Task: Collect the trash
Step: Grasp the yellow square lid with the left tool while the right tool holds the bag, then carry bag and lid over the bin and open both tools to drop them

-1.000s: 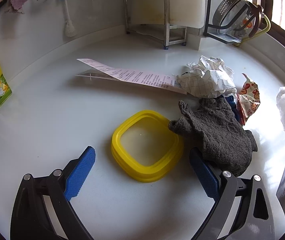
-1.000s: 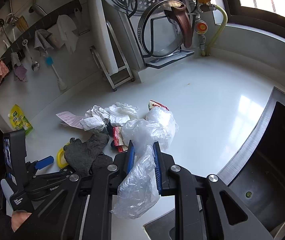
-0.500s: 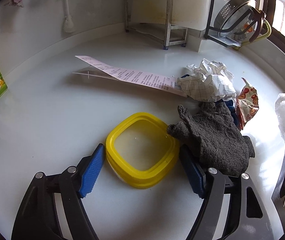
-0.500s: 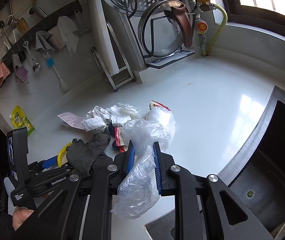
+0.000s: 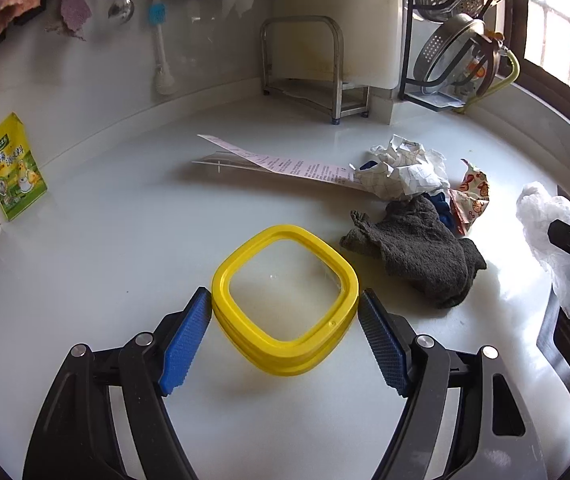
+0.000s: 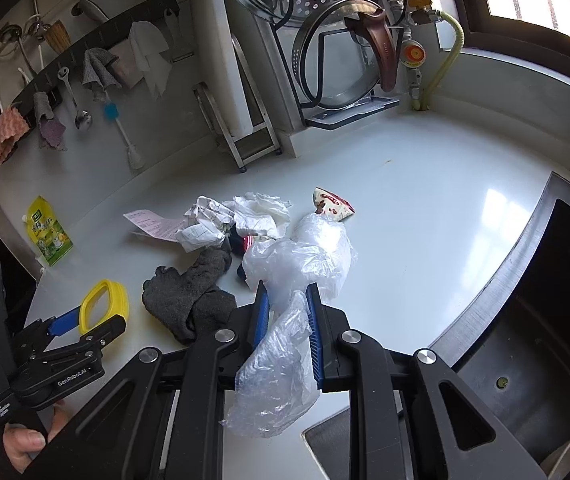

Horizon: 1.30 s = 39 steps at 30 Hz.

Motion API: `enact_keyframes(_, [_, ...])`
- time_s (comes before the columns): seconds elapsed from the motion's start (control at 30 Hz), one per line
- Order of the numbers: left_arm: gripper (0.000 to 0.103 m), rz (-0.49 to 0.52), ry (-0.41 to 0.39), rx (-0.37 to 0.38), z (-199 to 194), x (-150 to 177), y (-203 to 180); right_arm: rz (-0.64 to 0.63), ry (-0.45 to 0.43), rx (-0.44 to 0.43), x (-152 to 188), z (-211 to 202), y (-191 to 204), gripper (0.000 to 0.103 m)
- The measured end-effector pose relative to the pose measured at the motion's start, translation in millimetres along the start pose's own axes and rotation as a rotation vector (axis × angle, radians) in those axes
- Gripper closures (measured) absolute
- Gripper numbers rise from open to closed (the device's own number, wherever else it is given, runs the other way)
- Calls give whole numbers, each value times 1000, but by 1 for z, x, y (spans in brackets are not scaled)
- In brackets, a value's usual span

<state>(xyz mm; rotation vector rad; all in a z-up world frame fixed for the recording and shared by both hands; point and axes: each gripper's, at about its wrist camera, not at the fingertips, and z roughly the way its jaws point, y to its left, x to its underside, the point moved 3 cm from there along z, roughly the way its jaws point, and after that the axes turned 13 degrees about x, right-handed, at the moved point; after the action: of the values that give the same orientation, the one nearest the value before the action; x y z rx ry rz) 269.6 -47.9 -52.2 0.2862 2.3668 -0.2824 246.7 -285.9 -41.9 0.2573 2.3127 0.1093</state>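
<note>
Left wrist view – left gripper [image 5: 285, 316]: clamped on the yellow rounded-square plastic lid ring [image 5: 285, 300], blue pads touching its two side corners; the jaws had just been closing on it.
Left wrist view – lid ring: between the fingers, tilted, one corner pointing ahead, held off the white countertop [image 5: 125, 240], a shadow beneath it.
Left wrist view – ahead and right: a dark grey knitted glove [image 5: 417, 252], cuff pointing left; beyond it crumpled checked paper [image 5: 405, 168] and a long pink receipt [image 5: 285, 164], its long axis running left to right.
Right wrist view – right gripper [image 6: 288, 318]: clenched on a crinkled clear plastic bag [image 6: 297, 264], which spilled ahead onto the countertop and hung behind the pads.
Right wrist view – left: the other gripper with the lid ring, beside the glove.
</note>
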Motion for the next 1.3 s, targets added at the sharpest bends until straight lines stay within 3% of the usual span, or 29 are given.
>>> enact_keyframes(0.4, [30, 60, -64, 46, -85, 49, -18, -23, -38, -52, 63, -78, 34, 85])
enact_keyframes(0.73, [30, 93, -126, 55, -157, 115, -39, -27, -29, -53, 153, -148, 51, 85])
enact_keyframes(1.0, [30, 79, -93, 75, -175, 164, -48, -61, -14, -18, 210, -178, 57, 85])
enact_keyframes(1.3, [30, 44, -44, 102, -169, 207, -52, -110, 15, 42, 260, -181, 54, 85])
